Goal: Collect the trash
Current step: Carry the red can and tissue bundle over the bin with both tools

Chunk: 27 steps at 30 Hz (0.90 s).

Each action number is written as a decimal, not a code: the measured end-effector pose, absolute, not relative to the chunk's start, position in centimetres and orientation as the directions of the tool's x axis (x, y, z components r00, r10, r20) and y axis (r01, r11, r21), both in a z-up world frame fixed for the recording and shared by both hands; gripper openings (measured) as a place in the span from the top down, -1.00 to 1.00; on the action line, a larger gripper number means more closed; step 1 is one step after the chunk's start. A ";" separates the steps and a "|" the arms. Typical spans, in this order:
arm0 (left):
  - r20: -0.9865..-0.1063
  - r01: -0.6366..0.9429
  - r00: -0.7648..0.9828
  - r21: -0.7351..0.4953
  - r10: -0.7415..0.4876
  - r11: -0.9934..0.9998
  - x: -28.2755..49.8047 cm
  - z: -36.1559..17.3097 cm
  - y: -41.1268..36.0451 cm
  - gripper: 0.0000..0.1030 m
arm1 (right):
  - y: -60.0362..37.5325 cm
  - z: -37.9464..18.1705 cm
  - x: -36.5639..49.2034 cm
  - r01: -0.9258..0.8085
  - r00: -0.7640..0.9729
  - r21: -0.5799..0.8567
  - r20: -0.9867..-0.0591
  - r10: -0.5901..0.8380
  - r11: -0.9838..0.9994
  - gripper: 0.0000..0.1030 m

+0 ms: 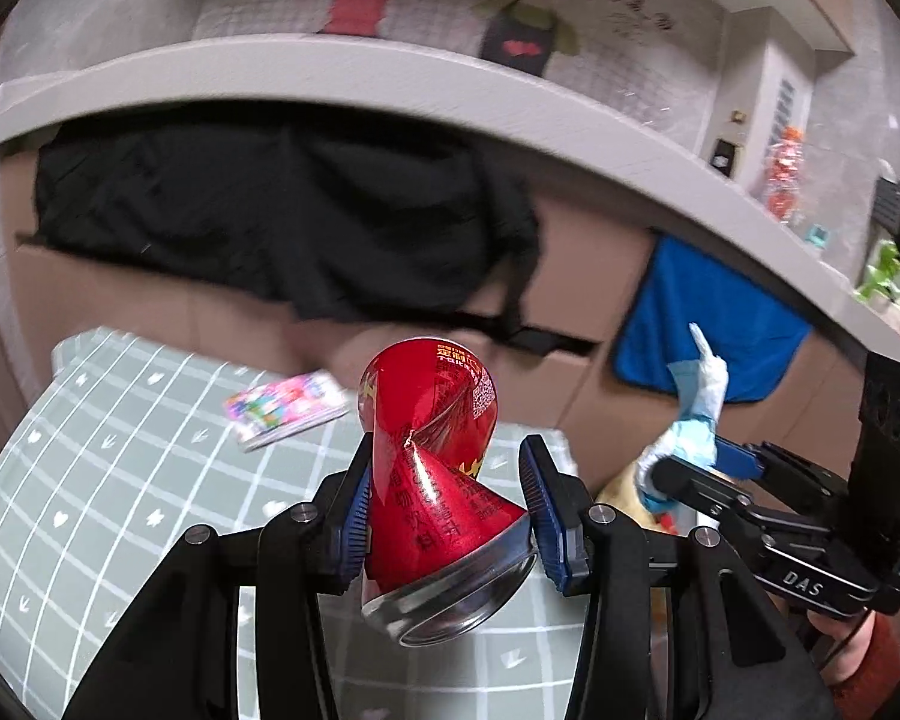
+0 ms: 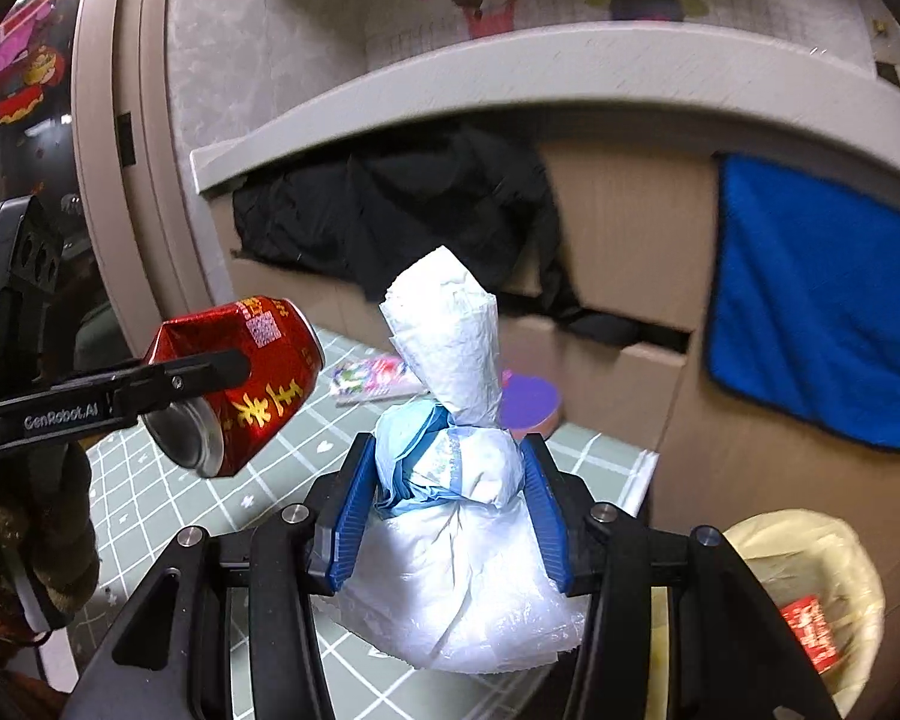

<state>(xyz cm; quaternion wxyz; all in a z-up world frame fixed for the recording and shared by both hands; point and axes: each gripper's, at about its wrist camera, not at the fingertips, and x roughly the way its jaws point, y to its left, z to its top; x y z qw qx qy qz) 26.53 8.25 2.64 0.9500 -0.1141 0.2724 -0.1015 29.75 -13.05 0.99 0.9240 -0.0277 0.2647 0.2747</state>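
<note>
Your left gripper is clamped on a crushed red can: both blue pads press its dented middle, the can stands tilted between them with its silver end toward the camera, and it is lifted clear of the green grid-patterned mat. In the right wrist view the same can appears at the left, held in the black fingers above the mat. Your right gripper is clamped on a white and pale blue tied plastic bag: the blue pads squeeze it just below the knot, the twisted top stands upright above the jaws, and the bulging lower part hangs beneath them. From the left wrist view, the right gripper and its bag sit to the right of the can, apart from it. A colourful wrapper lies flat on the mat beyond the can. A bin lined with a yellowish bag stands at the lower right beside the mat, with a red item inside it. Behind, a black cloth and a blue towel hang over cardboard boxes under a grey counter edge.
</note>
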 end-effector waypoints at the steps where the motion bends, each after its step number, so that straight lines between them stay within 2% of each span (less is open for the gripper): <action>1: -0.485 0.147 0.833 -0.270 -0.266 0.952 26.6 3.0 7.6 0.10 | -13.9 1.6 29.7 -0.512 0.724 0.089 -0.489 0.486 0.854 0.13; 21: -0.335 0.426 0.817 -0.199 -0.470 0.883 27.7 7.9 -8.8 0.10 | -29.4 6.9 26.3 -0.255 0.900 0.056 -0.351 0.259 0.965 0.13; 27: -0.328 0.477 0.799 -0.167 -0.505 0.863 27.6 7.8 -12.9 0.10 | -32.7 7.4 25.4 -0.195 0.919 0.073 -0.334 0.208 0.978 0.13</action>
